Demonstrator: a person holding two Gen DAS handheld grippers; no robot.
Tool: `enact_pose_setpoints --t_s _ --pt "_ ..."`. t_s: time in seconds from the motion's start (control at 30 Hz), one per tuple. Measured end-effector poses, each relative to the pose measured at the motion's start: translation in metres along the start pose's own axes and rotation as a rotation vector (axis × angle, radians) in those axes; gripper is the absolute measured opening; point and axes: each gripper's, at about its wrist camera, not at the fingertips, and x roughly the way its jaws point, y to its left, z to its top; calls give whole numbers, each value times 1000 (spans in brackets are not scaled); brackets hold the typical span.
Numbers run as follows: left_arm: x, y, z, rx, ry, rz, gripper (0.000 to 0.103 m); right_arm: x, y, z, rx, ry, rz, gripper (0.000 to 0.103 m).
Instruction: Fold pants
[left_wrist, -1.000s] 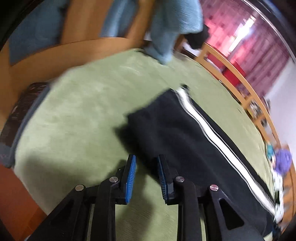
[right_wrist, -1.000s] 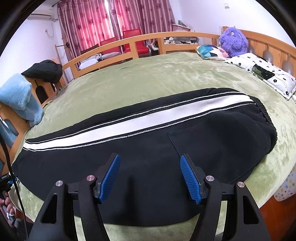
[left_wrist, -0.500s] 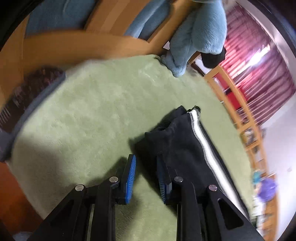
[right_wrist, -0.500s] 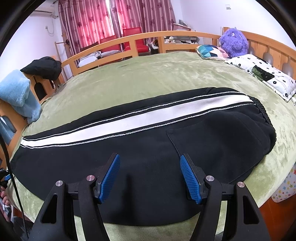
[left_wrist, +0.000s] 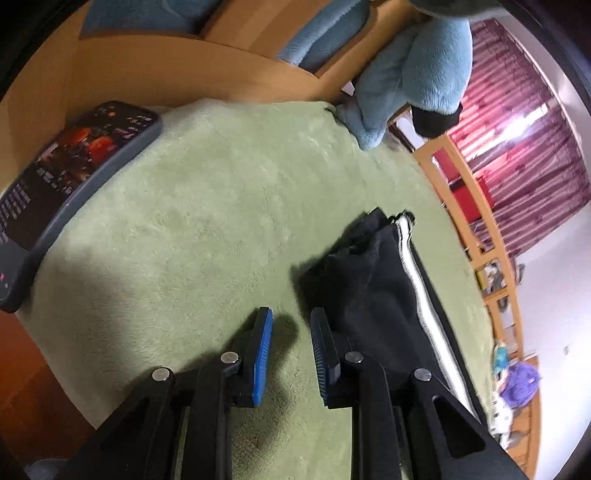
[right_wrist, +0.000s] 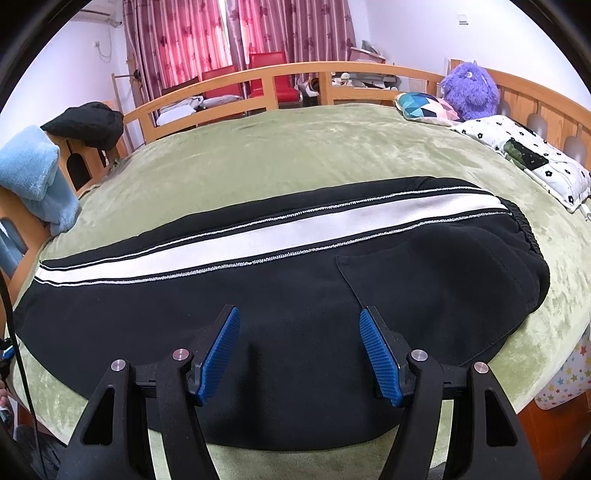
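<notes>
Left wrist view: beside the pants (left_wrist: 373, 295) cuff, left gripper (left_wrist: 290, 350) narrows empty fingers for a pinch; right gripper (right_wrist: 299, 347) hovers wide above.

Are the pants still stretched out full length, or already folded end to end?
Full length. The pants lie along the bed, stripe unbroken from hem to waistband, legs stacked; no end-to-end fold.

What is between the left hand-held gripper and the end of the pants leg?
Nothing visible. The left hand-held gripper hangs over bare green blanket, slightly open and empty, and the bunched cuff end of the black pants lies just beside its right finger.
</notes>
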Motion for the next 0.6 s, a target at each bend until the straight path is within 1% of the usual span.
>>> enact_pose_setpoints --t_s 0.03,0.13,0.2,0.27,0.37,0.47,0.53,0.6 --pt "2 -2 0 3 10 1 19 0 1 0 -2 2 -2 67" --pt "11 -17 1 21 39 -30 19 -1 2 0 -3 -2 -3 67" --pt "19 -28 2 43 61 -32 19 -1 3 0 0 -4 -4 67" --pt "28 -37 3 38 91 -60 19 -2 5 0 2 -5 -10 67" --pt "34 -47 4 54 96 -51 19 -1 6 -1 5 -5 -18 67" --pt "39 -47 4 20 105 -67 19 0 6 -1 8 -2 -26 67" --pt "40 -47 4 -3 107 -94 19 0 7 -1 5 2 -31 67" --pt "37 -47 4 -8 92 -131 19 2 10 -2 -5 7 -37 67"
